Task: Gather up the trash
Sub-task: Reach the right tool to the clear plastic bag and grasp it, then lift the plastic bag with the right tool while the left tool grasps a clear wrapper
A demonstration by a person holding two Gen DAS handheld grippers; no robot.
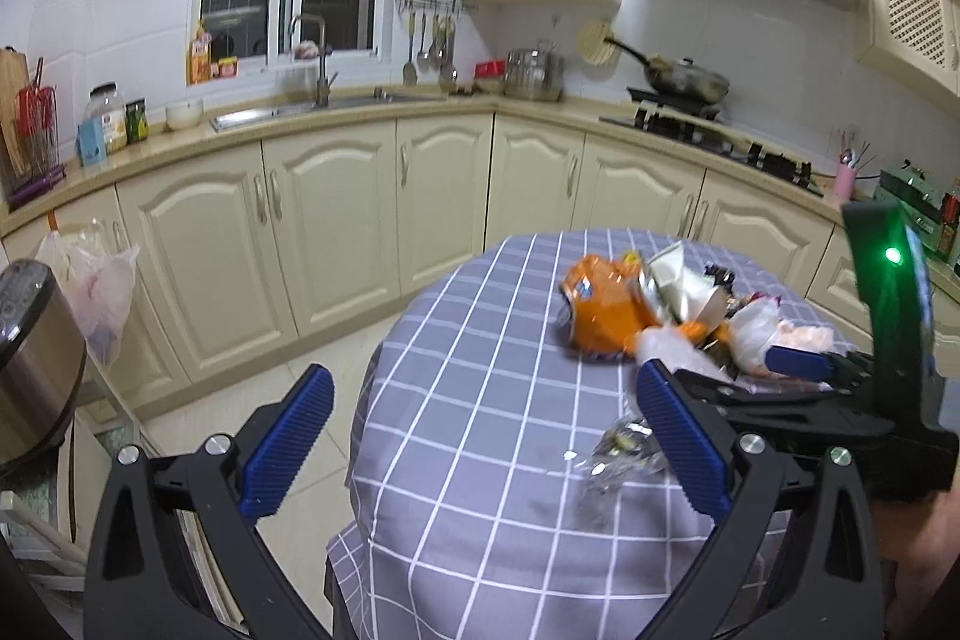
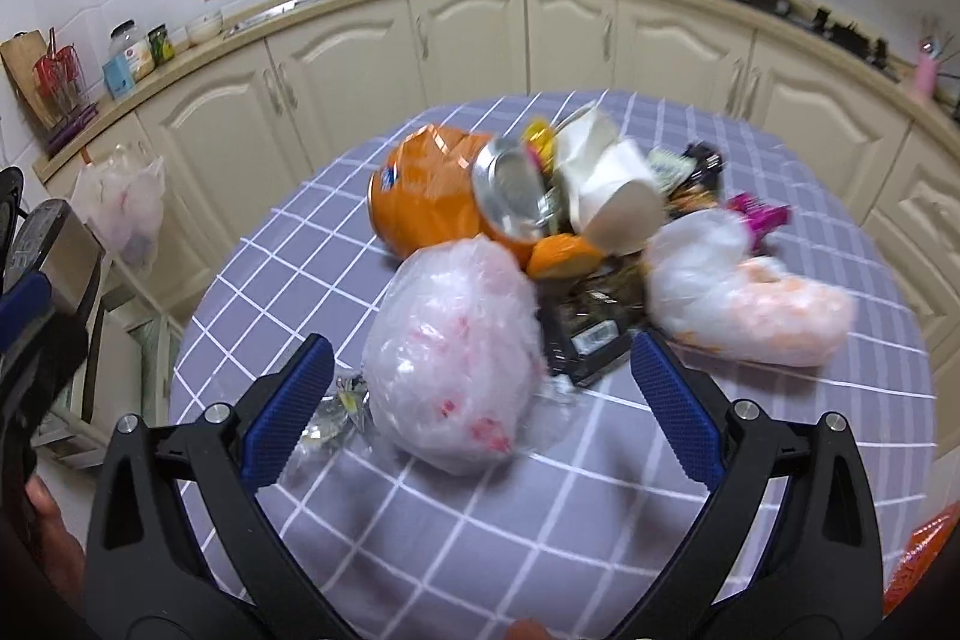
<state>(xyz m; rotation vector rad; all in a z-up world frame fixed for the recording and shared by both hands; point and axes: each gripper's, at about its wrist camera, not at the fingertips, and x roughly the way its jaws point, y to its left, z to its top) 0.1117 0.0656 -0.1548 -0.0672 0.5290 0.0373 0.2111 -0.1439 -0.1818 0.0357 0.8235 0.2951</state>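
A pile of trash lies on a round table with a grey checked cloth (image 2: 420,520): a crushed orange can (image 2: 444,196), a white paper cup (image 2: 618,196), a dark wrapper (image 2: 594,334), a crumpled clear plastic bag (image 2: 456,352) and a second plastic bag (image 2: 750,298). My right gripper (image 2: 480,400) is open, its jaws on either side of the clear bag, not touching it. My left gripper (image 1: 480,436) is open above the table's near left edge, with a small foil wrapper (image 1: 618,451) by its right finger. The can (image 1: 600,304) lies beyond it. The right gripper (image 1: 798,370) shows at right.
Cream kitchen cabinets and a counter with sink (image 1: 312,109) and stove (image 1: 708,130) curve behind the table. A plastic bag (image 1: 96,280) hangs on a cabinet handle at left. A steel cooker (image 1: 30,364) stands at far left. An orange item (image 2: 924,550) is at the right edge.
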